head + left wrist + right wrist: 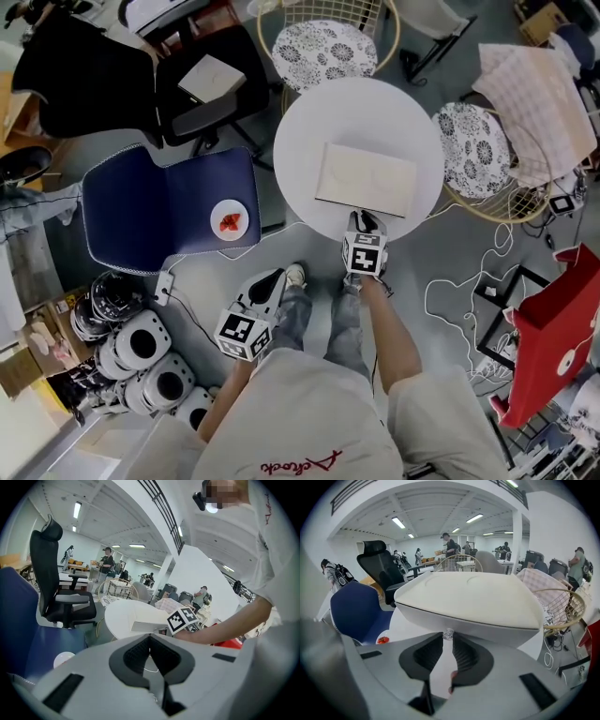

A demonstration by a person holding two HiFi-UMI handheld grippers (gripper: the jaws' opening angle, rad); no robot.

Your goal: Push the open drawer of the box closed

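In the head view, the right tongs (365, 219) hide the front of the box (366, 178). Its clear knob (447, 633), between the pads, is too small and blurred to detail.

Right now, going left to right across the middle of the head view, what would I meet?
Small white plate with red food → flat cream rectangular box → round black-and-white patterned cushion → pale checked cloth.

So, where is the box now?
The box lies on the round white table, centre-right in the head view; the right tongs hold its knob at the near edge.
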